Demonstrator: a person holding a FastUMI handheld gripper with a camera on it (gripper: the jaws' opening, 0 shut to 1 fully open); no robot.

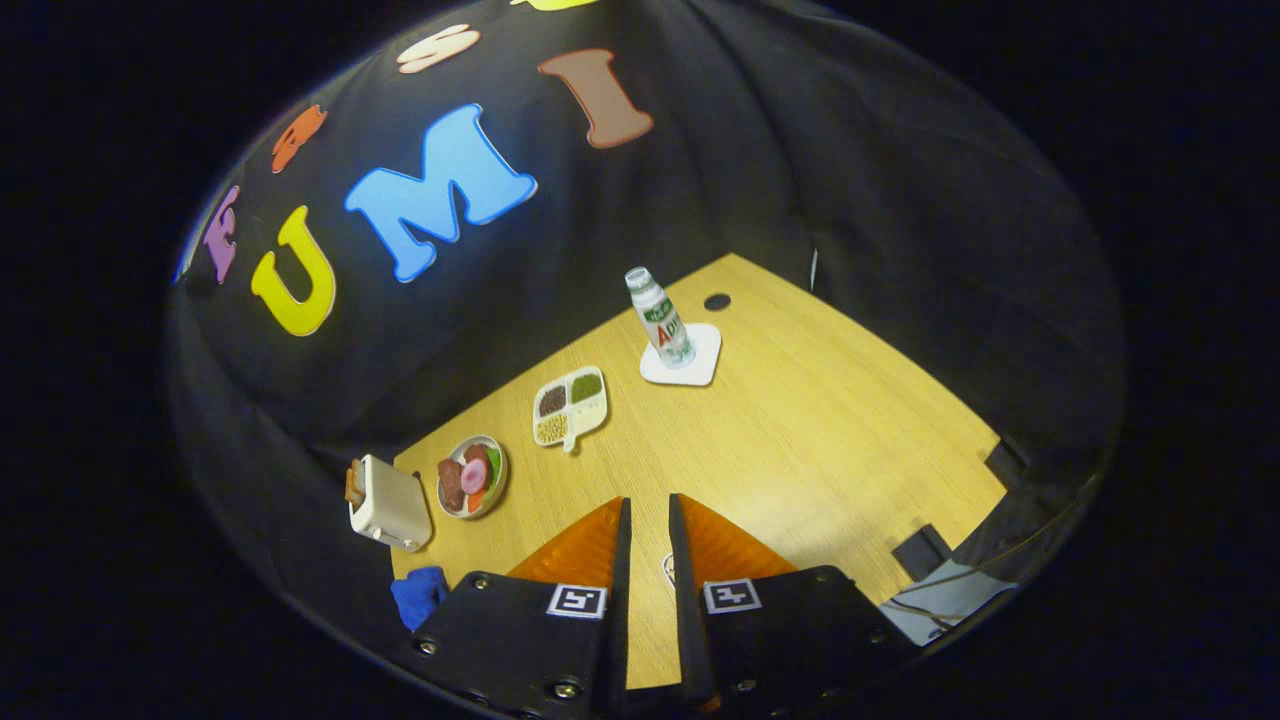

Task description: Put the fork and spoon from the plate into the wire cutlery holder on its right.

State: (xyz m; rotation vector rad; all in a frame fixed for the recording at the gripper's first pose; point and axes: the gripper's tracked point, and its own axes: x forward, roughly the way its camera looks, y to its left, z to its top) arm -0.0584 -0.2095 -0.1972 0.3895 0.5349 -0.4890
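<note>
1. Wood-grain bench (800, 420) fills the booth floor, with dark cloth hanging behind it.
2. Farthest left, a blue cloth (418, 595) lies at the bench edge, with a cream toaster (390, 505) just beyond it, a slice poking from its top.
3. Next to the toaster is a round plate of toy food (472, 476), then a divided tray (570, 405) holding grains and greens.
4. Lower down, the gripper (648, 530) hangs above the bench, its fingers nearly together with a slim gap between them and nothing held.
5. A small pale object (668, 570) peeks out just beside the right finger; I cannot tell what it is.
6. Beyond the fingers, a white bottle (660, 318) stands upright on a white coaster (682, 357).
7. Fork, spoon, their plate and the wire holder I cannot make out from here, so their whereabouts stay unknown.
8. My guess: such cutlery is light, stiff and slick, best pinched across the handle's middle.
</note>
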